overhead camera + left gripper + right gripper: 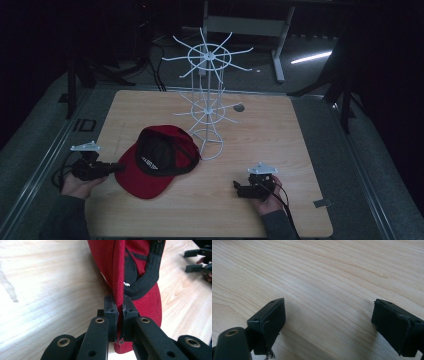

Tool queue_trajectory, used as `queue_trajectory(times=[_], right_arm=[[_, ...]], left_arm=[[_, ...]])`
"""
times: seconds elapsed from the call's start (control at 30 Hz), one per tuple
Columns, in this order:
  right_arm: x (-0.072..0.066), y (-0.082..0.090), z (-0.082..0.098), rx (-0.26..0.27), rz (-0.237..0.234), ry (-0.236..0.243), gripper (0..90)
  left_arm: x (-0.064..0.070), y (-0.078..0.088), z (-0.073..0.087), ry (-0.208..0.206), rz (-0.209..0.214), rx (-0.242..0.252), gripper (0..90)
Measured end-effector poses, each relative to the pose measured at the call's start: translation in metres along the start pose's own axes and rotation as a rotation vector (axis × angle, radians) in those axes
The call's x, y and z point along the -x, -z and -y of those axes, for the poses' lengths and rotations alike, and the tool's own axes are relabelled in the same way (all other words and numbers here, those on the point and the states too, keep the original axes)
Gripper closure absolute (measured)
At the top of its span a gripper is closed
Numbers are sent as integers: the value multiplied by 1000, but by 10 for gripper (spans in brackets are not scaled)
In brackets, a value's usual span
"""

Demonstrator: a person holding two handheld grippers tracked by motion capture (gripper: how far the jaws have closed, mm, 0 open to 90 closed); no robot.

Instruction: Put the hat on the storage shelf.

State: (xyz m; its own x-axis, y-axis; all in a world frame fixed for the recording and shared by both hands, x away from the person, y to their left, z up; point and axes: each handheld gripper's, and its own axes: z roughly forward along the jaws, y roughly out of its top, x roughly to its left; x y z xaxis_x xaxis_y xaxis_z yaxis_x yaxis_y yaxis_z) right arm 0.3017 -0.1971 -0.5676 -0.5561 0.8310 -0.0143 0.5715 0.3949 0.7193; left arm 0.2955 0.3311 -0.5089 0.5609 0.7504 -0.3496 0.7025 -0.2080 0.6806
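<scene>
**On the worktop: a cap pinched by its brim**

At the left edge of the worktop [280, 150], our left gripper [95, 168] has its jaws clenched on the edge of the red baseball cap [155, 162]. The left gripper view shows the ribbed red rim of the brim running straight down between the two black pads, held tight with no gap. The cap lies upside down on the pale wood, near the middle-left, its dark lining and black sweatband facing up and its brim pointing toward us.

We judge the cap light and soft: the crown is cloth and will sag or fold if lifted, while the brim looks stiffer and flatter, so the brim edge is the sensible place to hold. The twill weave should give the pads good friction.

Just behind the cap stands a white wire display rack [207, 100], thin rods radiating from two hoops on a slim post; it looks light and easy to tip.

At the right, our right gripper [255, 185] rests low over bare wood grain, jaws released and wide apart, holding nothing.
</scene>
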Motion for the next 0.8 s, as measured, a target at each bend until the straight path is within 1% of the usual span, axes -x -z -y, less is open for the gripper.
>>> queue_trajectory(times=[0.13, 0.3, 0.4, 0.43, 0.53, 0.6, 0.8], right_arm=[[0, 0, 0, 0, 0, 0, 118], [0, 0, 0, 0, 0, 0, 118], [0, 0, 0, 0, 0, 0, 118], [0, 0, 0, 0, 0, 0, 118], [0, 0, 0, 0, 0, 0, 118], [0, 0, 0, 0, 0, 0, 118], [0, 0, 0, 0, 0, 0, 118]], left_arm=[[7, 6, -6, -21, -54, 27, 864], [12, 9, -12, -38, -96, 37, 865], [14, 11, -13, -29, -124, 54, 865], [14, 13, -14, -24, -143, 68, 866], [16, 16, -15, -21, -158, 79, 866], [17, 19, -16, -26, -172, 85, 865], [22, 27, -20, -33, -233, 113, 865]])
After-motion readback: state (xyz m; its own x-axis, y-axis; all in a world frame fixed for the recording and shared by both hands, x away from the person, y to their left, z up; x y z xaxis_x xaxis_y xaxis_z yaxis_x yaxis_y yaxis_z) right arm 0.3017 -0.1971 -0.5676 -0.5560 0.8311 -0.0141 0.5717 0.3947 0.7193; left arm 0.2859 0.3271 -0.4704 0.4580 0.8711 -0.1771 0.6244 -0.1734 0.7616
